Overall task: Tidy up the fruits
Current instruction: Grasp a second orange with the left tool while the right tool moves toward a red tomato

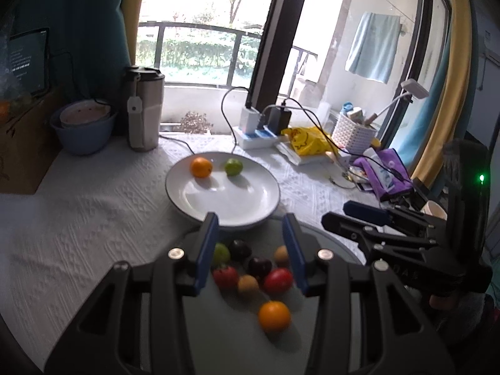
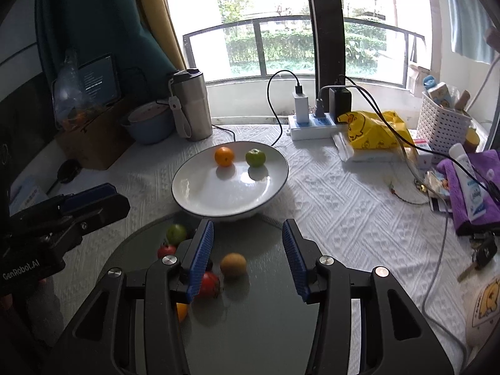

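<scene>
Left gripper (image 1: 251,250): We see its two blue fingers spread wide with nothing between them. It hangs over the gray tray.
Right gripper (image 2: 247,253): Its blue fingers are spread wide too, and they hold nothing. It hangs over the same tray, to the right of the left gripper.
Gray tray (image 2: 250,328): It is round and dark and lies on the bench closest to us. It touches the near edge of the white plate.
Fruits on the tray: We count an orange (image 1: 274,316) closest to us, a red fruit (image 1: 277,280), a second red fruit (image 1: 225,276), two small brown fruits (image 1: 248,284), two dark fruits (image 1: 259,267) and a green fruit (image 1: 221,253). They sit close together, below the left gripper.
Brown fruit (image 2: 233,265): In the right wrist view it lies alone between the right gripper's fingers, lower down on the tray.
White plate (image 1: 200,200): It sits just behind the tray, in the middle of the bench.
Fruits on the plate: A second orange (image 1: 201,167) and a green one (image 1: 233,166) sit side by side at the far side, near each other but not touching.
Bench (image 1: 78,218): A white bumpy cloth covers it.
Far back: A steel mug (image 1: 144,109), a blue bowl (image 1: 82,134), a power strip (image 1: 256,136), a yellow bag (image 1: 304,139) and a white basket (image 1: 353,131) stand by the window.
</scene>
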A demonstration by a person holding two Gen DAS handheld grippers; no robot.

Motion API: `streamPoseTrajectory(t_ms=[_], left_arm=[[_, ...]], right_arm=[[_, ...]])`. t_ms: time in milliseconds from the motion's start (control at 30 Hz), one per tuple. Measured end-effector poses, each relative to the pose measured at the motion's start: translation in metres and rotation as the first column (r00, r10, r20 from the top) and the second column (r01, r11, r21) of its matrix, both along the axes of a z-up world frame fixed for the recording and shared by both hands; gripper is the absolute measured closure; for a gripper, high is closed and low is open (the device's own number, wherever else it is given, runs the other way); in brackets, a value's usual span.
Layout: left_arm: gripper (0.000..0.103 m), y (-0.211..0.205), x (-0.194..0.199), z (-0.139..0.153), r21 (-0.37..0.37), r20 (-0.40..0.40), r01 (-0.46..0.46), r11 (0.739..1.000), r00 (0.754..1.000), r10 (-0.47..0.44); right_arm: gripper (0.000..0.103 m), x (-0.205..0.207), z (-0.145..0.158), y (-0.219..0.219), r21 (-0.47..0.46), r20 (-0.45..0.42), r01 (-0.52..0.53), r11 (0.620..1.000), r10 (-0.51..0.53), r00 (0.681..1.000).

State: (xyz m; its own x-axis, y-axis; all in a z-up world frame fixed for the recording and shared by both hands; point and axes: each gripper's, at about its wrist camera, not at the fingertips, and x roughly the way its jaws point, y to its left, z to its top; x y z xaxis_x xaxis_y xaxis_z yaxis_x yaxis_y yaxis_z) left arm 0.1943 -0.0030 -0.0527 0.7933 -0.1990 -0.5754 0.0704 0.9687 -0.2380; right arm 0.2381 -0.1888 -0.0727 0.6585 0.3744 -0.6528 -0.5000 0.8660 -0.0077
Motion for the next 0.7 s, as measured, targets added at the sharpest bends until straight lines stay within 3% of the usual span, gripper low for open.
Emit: streamPoseTrajectory(t_ms=[333, 467, 700], left_arm=[[0.056, -0.026, -0.030, -0.019, 0.004, -0.022, 0.005, 1.000, 1.000, -0.005], [0.042, -0.035, -0.036, -0.033, -0.010, -0.052, 0.006, 1.000, 0.999, -0.007], [0.041, -0.049, -0.037, -0.058, 0.018, -0.125, 0.011, 1.000, 0.992, -0.008]], right_arm=[[0.054, -0.026, -0.007, -0.014, 0.010, 0.009, -0.027, 1.000, 0.027, 1.000], [0.054, -0.032, -0.011, -0.021, 0.021, 0.004, -0.032, 0.999, 0.032, 0.999], [0.054, -0.032, -0.024, -0.033, 0.042, -0.027, -0.027, 0.999, 0.029, 0.999]])
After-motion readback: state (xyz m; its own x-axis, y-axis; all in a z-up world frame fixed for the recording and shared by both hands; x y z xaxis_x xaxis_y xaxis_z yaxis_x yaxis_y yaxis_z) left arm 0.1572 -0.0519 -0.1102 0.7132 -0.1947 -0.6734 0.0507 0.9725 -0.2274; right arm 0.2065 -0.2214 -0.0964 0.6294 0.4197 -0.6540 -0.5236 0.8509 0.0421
